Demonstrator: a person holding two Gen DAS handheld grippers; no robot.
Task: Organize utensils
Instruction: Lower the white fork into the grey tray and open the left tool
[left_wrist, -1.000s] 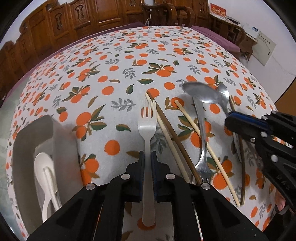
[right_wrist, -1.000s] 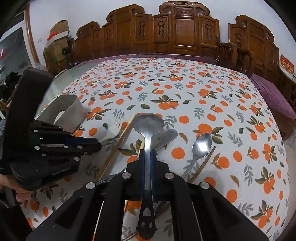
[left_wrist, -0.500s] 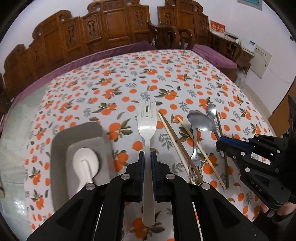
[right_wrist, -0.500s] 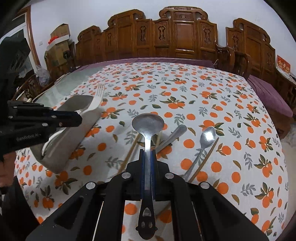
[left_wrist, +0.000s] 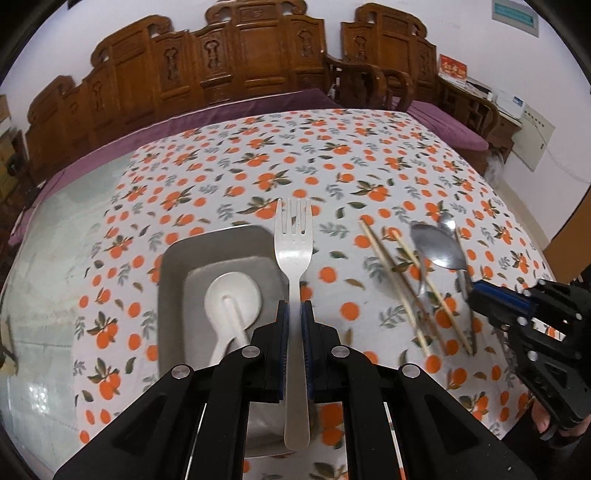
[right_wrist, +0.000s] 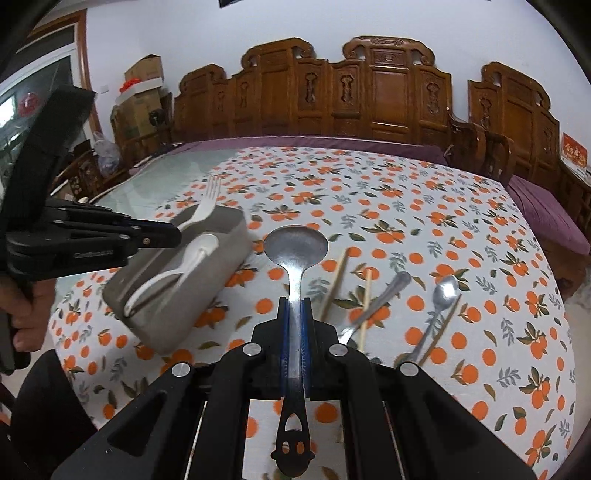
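My left gripper (left_wrist: 293, 314) is shut on a white fork (left_wrist: 293, 251) and holds it in the air over the right side of a grey rectangular bin (left_wrist: 177, 258). A white spoon (left_wrist: 232, 302) lies in the bin. My right gripper (right_wrist: 295, 310) is shut on a large metal spoon (right_wrist: 295, 247) and holds it above the table, right of the bin (right_wrist: 207, 295). Chopsticks (right_wrist: 336, 284), a metal fork handle (right_wrist: 388, 291) and a small metal spoon (right_wrist: 441, 295) lie on the cloth to the right. The left gripper (right_wrist: 162, 236) shows in the right wrist view, the right gripper (left_wrist: 480, 295) in the left.
The table has an orange-print cloth (left_wrist: 332, 166) with a bare glass strip (left_wrist: 44, 258) on its left. Carved wooden chairs (right_wrist: 369, 92) line the far side. Cardboard boxes (right_wrist: 140, 96) stand at the back left. A hand (right_wrist: 22, 314) holds the left gripper.
Both grippers rose and drew back. The left gripper carried the white fork left, from beside the chopsticks to above the bin. The right gripper lifted the large spoon off the pile.
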